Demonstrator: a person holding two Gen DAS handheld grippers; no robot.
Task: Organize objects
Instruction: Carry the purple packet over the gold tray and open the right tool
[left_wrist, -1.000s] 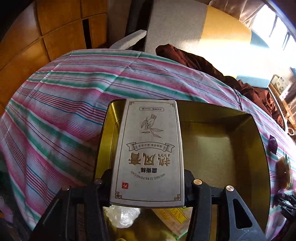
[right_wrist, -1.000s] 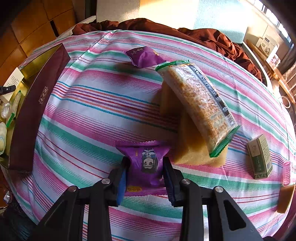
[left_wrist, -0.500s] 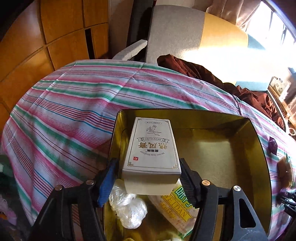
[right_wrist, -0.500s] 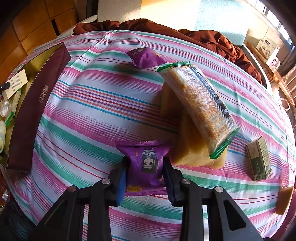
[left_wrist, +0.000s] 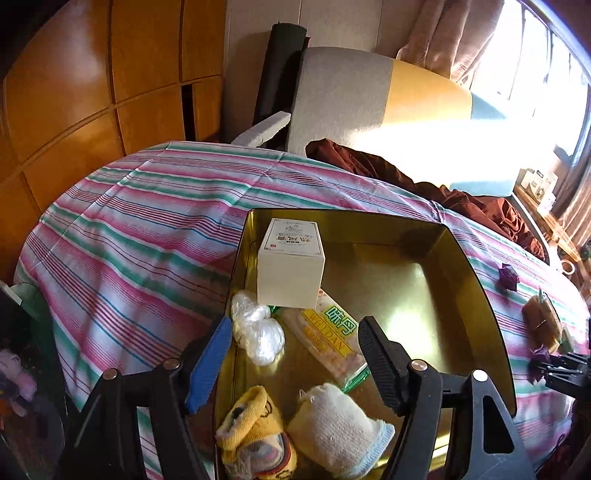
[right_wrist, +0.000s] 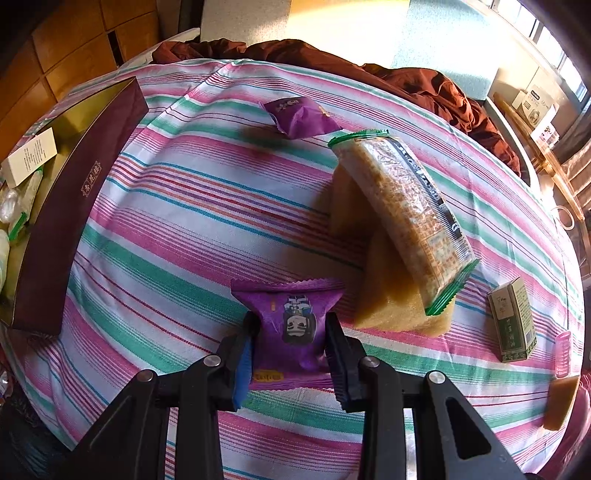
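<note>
Sunlit from windows on the right, the room is lined with orange wooden cabinets (left_wrist: 92, 85) on the left, and a grey-and-yellow sofa (left_wrist: 369, 96) is seen behind the work surface. That surface is covered by a cloth (right_wrist: 207, 206) striped in pink, green and white, with a brown blanket (right_wrist: 424, 85) bunched along its far edge.

Part of the sorting appears done. A gold-lined tray (left_wrist: 424, 280) with maroon outer walls sits at the left of the cloth, and several things are already in it: a white box (left_wrist: 291, 273) at its far left corner, a clear plastic wad (left_wrist: 256, 328), a yellow snack packet (left_wrist: 332, 336) partly under the box, a yellow sock (left_wrist: 255, 439) and a white sock (left_wrist: 336, 432). Much of the tray floor is bare.

The left gripper (left_wrist: 295, 343) is held above the near part of the tray with its jaws spread wide and nothing between them.

The right gripper (right_wrist: 290, 332) is closed around a purple pouch (right_wrist: 291, 321), which is pinched at its sides and lies on or just above the cloth; which cannot be told.

Left outside the tray, well apart from it, are a second purple pouch (right_wrist: 299, 116), a long cracker pack (right_wrist: 402, 210) leaning on a tan block (right_wrist: 388, 291), a green carton (right_wrist: 513, 325), a pink item (right_wrist: 563, 352) and another tan piece (right_wrist: 559, 402) at the right edge. Judged from this, well over half of the items are yet to be gathered.
</note>
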